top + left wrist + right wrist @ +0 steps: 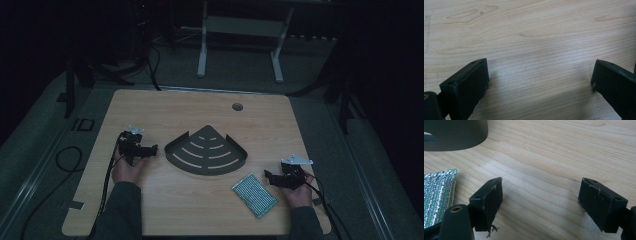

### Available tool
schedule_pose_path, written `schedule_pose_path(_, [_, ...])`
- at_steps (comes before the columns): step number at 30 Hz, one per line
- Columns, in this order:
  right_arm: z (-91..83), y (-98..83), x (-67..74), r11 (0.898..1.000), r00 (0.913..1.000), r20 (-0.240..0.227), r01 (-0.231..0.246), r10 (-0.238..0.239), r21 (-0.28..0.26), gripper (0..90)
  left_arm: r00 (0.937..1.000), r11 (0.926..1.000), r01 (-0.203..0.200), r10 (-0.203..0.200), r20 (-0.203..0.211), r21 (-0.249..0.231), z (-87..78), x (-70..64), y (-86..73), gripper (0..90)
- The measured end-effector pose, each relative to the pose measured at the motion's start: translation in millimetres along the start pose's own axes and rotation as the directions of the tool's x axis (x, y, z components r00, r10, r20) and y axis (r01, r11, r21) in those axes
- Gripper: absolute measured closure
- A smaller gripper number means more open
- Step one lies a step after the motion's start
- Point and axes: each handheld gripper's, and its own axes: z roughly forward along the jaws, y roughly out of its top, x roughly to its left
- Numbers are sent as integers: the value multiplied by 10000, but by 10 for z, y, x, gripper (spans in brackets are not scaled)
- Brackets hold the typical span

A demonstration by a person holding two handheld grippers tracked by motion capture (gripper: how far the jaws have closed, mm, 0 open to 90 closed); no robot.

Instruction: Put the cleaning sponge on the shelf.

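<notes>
— Near the front right of the table, that green perforated rectangular board lies flat, just beside the right gripper, whose jaws stand wide apart with nothing between them.

— And the left gripper?

— Spread too, empty, over bare wood near the dark fan-shaped metal corner shelf.

— What might go wrong?

— I think a thin board lying flat could skid or tip if one jaw catches its edge; it could also bump the shelf's rim.

— Surroundings?

— Pale wood-grain tabletop with a cable hole; a dim room, grey floor, white frame legs behind.
</notes>
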Motion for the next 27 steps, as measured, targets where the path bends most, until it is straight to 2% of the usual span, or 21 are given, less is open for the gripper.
schedule_pose_path(5, [-16, -3, -3, 10000, 10000, -20, 15, -15, 50, 213, 10000, 10000, 7, -7, 0, -3, 0, 0, 0, 20])
schedule_pose_path(9, [-54, -5, -4, 9999, 10000, -18, -85, 86, 131, 294, 10000, 10000, 12, -12, -5, -5, 1, -1, 1, 21])
schedule_pose_path(11, [-82, -4, -8, 9997, 9995, -253, -203, 207, 162, 337, 10000, 10000, 18, -18, -7, -10, 2, -1, 1, 21])
schedule_pose_path(15, [-166, 11, 31, 10000, 9998, -220, -6, 8, 85, 410, 10000, 10000, 20, -20, -8, -11, 2, -1, 2, 21])
schedule_pose_path(18, [-259, 50, 77, 9998, 9997, -184, 174, -176, -99, 510, 10000, 10000, 19, -19, -8, -9, 2, -1, 1, 21])
schedule_pose_path(20, [-310, 69, 118, 9993, 9990, -265, 369, -371, -76, 611, 10000, 10000, 15, -15, -8, -6, 2, -1, 1, 21])
schedule_pose_path(23, [-368, 79, 208, 9956, 9940, -588, 929, -921, 112, 768, 10000, 10000, 22, -22, -7, -12, 2, -1, 1, 21])
schedule_pose_path(27, [-458, 87, 346, 9903, 9874, -756, 1391, -1388, -13, 891, 10000, 10000, 20, -20, -8, -10, 2, -1, 2, 21])
